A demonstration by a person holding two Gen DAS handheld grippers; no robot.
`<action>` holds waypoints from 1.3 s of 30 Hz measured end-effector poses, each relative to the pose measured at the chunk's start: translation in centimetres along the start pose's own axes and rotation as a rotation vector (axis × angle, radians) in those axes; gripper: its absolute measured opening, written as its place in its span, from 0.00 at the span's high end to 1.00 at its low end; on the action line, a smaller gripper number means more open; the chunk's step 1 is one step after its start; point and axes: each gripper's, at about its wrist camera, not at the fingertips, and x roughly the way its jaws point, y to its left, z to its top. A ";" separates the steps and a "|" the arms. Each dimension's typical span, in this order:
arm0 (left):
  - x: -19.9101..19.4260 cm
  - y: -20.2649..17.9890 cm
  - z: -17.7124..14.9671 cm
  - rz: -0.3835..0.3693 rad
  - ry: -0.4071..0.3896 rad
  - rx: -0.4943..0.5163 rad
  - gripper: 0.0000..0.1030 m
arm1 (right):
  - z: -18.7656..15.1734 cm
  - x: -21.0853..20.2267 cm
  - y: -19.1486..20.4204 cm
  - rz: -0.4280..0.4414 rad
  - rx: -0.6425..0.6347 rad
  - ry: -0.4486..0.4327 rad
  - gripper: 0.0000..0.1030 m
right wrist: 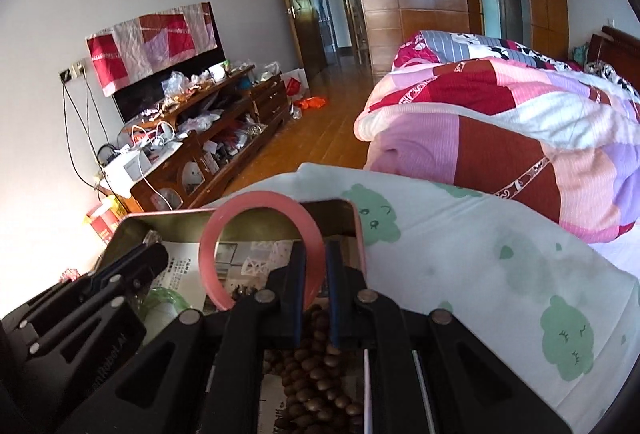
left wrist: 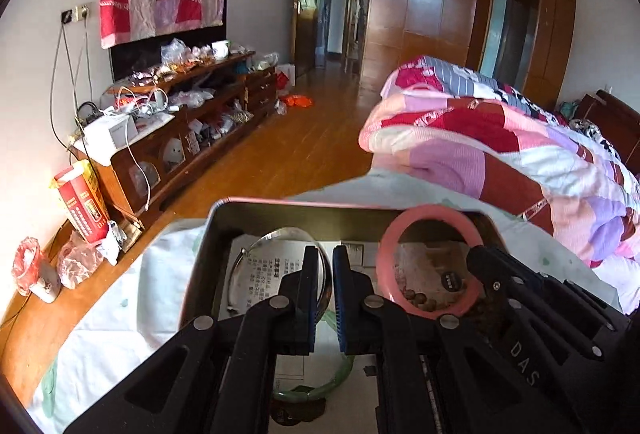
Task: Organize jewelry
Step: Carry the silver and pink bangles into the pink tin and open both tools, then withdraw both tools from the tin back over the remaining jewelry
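Pink bangle (right wrist: 262, 254) sits clamped by its rim in the right tool (right wrist: 316, 298), upright over the tin (left wrist: 280, 207) on the bed; brown beads (right wrist: 316, 366) lie just beneath. Left tool (left wrist: 326, 298) is closed, holding nothing, above the silver bangle (left wrist: 256, 254). That thin rim grip could twist, dropping it askew.

The left gripper (left wrist: 327, 274), its jaws nearly closed, pinched a silver bangle (left wrist: 276, 266) over the tin box (left wrist: 224, 218). Near the box's right edge, the right gripper (left wrist: 474, 254) held a pink bangle (left wrist: 430, 262) (upright, tilted slightly).
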 end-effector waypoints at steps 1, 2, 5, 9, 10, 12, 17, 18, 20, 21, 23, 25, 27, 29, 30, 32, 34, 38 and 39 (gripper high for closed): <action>0.3 0.0 0.0 -0.003 0.016 -0.002 0.94 | -0.1 0.0 0.1 -0.002 -0.005 0.007 0.88; 0.7 0.1 -0.1 -0.001 0.031 -0.004 0.94 | -0.2 0.1 0.2 -0.004 -0.013 0.008 0.88; 1.0 -0.2 -0.3 0.024 0.031 0.011 0.94 | -0.2 0.0 0.5 -0.023 -0.031 0.005 0.88; 1.2 0.0 -0.4 0.041 0.030 0.021 0.93 | 0.0 0.1 0.1 -0.002 -0.015 0.002 0.86; 1.2 0.1 -0.4 0.039 0.034 0.017 0.90 | 0.0 0.0 -0.1 0.016 -0.007 -0.001 0.85; 1.0 0.1 -0.4 0.034 0.034 0.013 0.80 | 0.0 -0.3 -0.3 0.058 0.023 -0.010 0.77; 0.0 -0.1 -0.2 0.036 -0.016 0.001 0.37 | 0.2 -3.7 -0.9 0.037 0.078 -0.180 0.25; -0.3 -0.3 -0.1 0.048 -0.031 0.010 0.37 | 0.2 -4.5 -1.1 0.018 0.085 -0.229 0.18; -0.5 -0.4 0.0 0.081 -0.046 0.024 0.37 | 0.2 -5.5 -1.3 -0.005 0.095 -0.283 0.15; -0.7 -0.3 -0.1 0.088 -0.052 0.022 0.37 | 0.2 -5.7 -1.3 -0.016 0.098 -0.297 0.15; -0.8 0.0 -0.1 0.087 -0.057 0.009 0.37 | 0.5 -5.4 -1.3 -0.027 0.099 -0.295 0.15; -1.2 0.2 0.0 0.094 -0.077 0.001 0.37 | 0.5 -4.8 -1.3 -0.026 0.101 -0.273 0.15; -1.6 0.3 0.2 0.108 -0.098 0.000 0.37 | 0.6 -4.3 -1.5 -0.022 0.108 -0.253 0.15; -2.1 0.5 0.4 0.119 -0.116 0.001 0.37 | 0.7 -4.3 -1.9 -0.022 0.121 -0.258 0.15; -2.2 0.5 0.5 0.121 -0.118 0.002 0.37 | 0.7 -4.4 -2.0 -0.025 0.125 -0.262 0.14; -2.6 0.6 0.7 0.122 -0.119 -0.003 0.36 | 0.7 -4.7 -2.4 -0.036 0.138 -0.266 0.11; -3.0 0.7 0.5 0.118 -0.122 -0.007 0.36 | 0.6 -5.2 -3.0 -0.051 0.159 -0.266 0.10; -4.0 0.0 -0.3 0.121 -0.137 0.020 0.36 | 0.1 -5.8 -4.0 -0.044 0.171 -0.235 0.10; -4.4 -0.2 -0.6 0.125 -0.141 0.028 0.36 | -0.1 -6.0 -4.1 -0.038 0.162 -0.229 0.10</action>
